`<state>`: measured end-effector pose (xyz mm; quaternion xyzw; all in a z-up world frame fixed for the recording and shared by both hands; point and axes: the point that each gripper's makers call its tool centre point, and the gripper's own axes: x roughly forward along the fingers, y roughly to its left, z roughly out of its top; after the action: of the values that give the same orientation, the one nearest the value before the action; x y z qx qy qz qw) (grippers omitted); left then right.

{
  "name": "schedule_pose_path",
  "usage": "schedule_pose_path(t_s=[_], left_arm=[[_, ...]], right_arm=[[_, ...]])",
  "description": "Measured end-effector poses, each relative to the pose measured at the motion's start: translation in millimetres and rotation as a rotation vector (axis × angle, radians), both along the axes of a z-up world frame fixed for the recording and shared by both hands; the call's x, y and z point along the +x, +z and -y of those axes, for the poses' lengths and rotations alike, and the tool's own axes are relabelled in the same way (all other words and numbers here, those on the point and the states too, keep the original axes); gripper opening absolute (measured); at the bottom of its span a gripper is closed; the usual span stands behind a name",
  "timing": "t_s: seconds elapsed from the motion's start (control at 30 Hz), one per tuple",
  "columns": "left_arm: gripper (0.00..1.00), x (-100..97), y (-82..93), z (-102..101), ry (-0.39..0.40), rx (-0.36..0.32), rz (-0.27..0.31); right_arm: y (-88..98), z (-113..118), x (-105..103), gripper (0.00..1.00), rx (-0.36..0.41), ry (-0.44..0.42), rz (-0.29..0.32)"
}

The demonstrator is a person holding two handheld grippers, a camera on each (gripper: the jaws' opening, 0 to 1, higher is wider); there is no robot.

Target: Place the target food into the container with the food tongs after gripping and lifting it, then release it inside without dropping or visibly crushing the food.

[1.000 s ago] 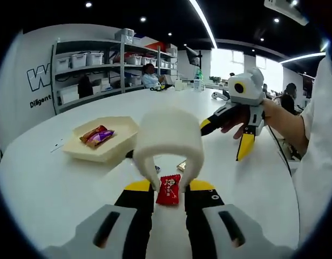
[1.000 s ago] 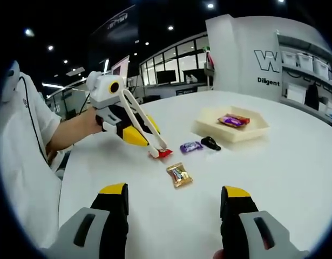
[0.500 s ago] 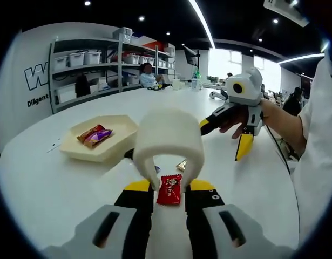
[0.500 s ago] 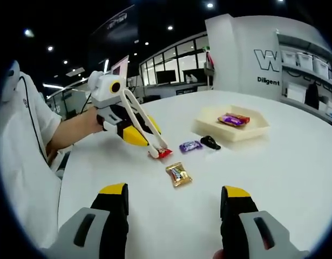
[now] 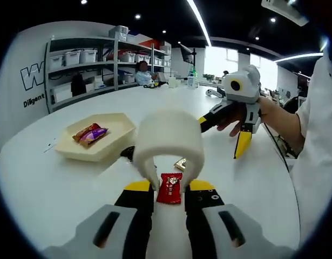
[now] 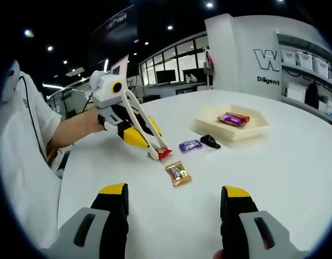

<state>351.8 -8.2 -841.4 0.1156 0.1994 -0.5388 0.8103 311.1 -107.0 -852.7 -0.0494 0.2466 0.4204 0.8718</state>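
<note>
My left gripper (image 5: 169, 186) is shut on a pair of white food tongs (image 5: 168, 135), squeezing its two arms. The tong tips pinch a red wrapped candy (image 5: 170, 188) from both sides, low over the white table (image 5: 52, 189); whether it touches the table I cannot tell. In the right gripper view the left gripper (image 6: 134, 129), tongs (image 6: 144, 127) and red candy (image 6: 163, 154) appear at centre left. The cream hexagonal tray (image 5: 114, 147) holds two wrapped candies (image 5: 89, 133). My right gripper (image 6: 176, 202) is open and holds nothing, hovering over the table; it also appears as right gripper (image 5: 238, 121).
A purple candy (image 6: 190, 145), a black piece (image 6: 210, 142) and a gold candy (image 6: 178, 173) lie on the table between the tongs and the tray (image 6: 209, 128). Shelving with bins (image 5: 85, 70) lines the far wall. A person's sleeve (image 6: 20, 162) is at the left.
The left gripper view has shifted slightly. The tongs keep the same pinch on the red candy, and the right gripper has stayed in place.
</note>
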Motion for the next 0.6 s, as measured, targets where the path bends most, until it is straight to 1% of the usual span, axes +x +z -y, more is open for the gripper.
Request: schedule_pose_path(t_s=[0.1, 0.37, 0.6], left_arm=[[0.2, 0.6, -0.2, -0.3, -0.002, 0.004, 0.005], [0.19, 0.5, 1.0, -0.3, -0.011, -0.003, -0.004], [0.18, 3.8, 8.6, -3.8, -0.01, -0.01, 0.001]], right_arm=[[-0.4, -0.9, -0.4, 0.67, 0.0, 0.002, 0.0], [-0.3, 0.1, -0.5, 0.66, 0.001, -0.001, -0.001], [-1.4, 0.2, -0.4, 0.66, 0.001, 0.0, -0.002]])
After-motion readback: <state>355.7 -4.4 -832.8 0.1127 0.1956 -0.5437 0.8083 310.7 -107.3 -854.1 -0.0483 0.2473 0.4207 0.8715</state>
